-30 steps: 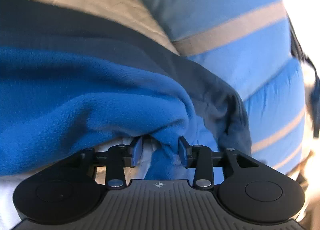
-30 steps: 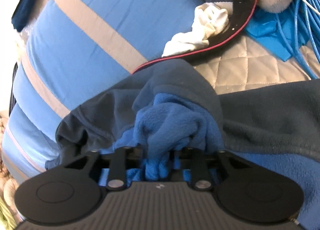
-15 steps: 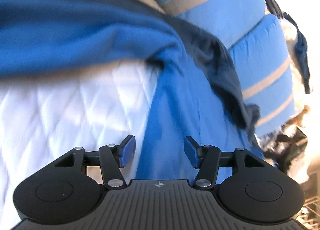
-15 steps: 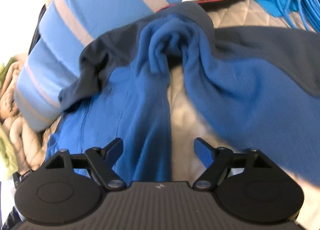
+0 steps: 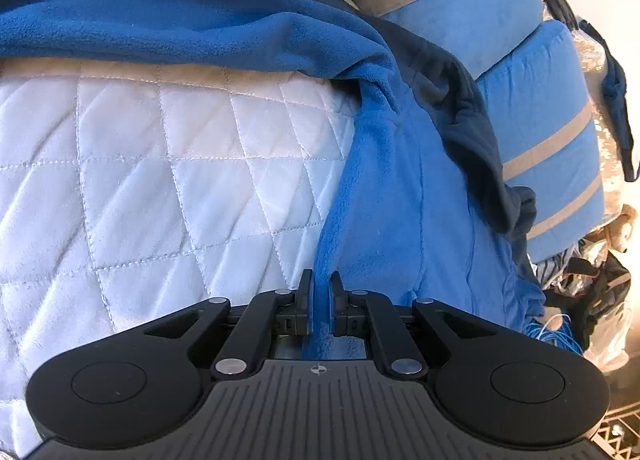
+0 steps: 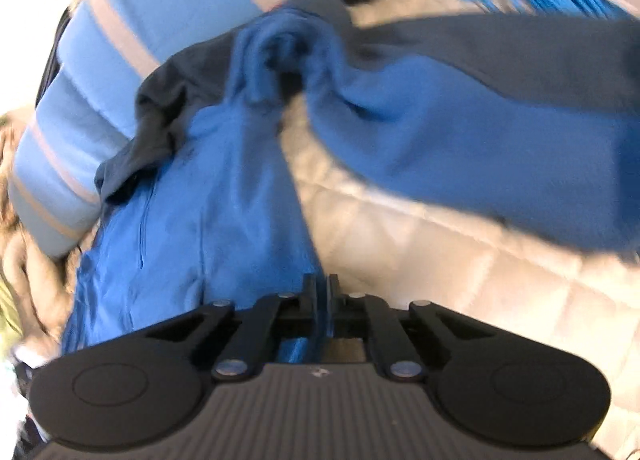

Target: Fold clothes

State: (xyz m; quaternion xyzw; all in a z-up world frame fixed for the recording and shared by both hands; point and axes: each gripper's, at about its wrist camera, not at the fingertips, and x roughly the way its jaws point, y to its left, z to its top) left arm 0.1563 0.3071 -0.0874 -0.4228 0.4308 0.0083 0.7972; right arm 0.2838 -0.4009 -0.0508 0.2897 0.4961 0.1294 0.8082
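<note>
Blue fleece garment (image 5: 400, 188), dark-grey outer; spread crumpled across white quilt.

We've got both grippers angled downward, each seen from behind its own black linkage. Our left gripper (image 5: 319, 292) has its jaws drawn nearly together, pads pinching a thin edge of the blue fleece garment (image 5: 400, 196) that runs straight ahead from the tips. Our right gripper (image 6: 321, 292) is likewise clamped tight, a sliver of the same fleece caught between its pads, the rest spreading ahead and to the left of the tips. Right view is motion-blurred, left is sharp
</note>
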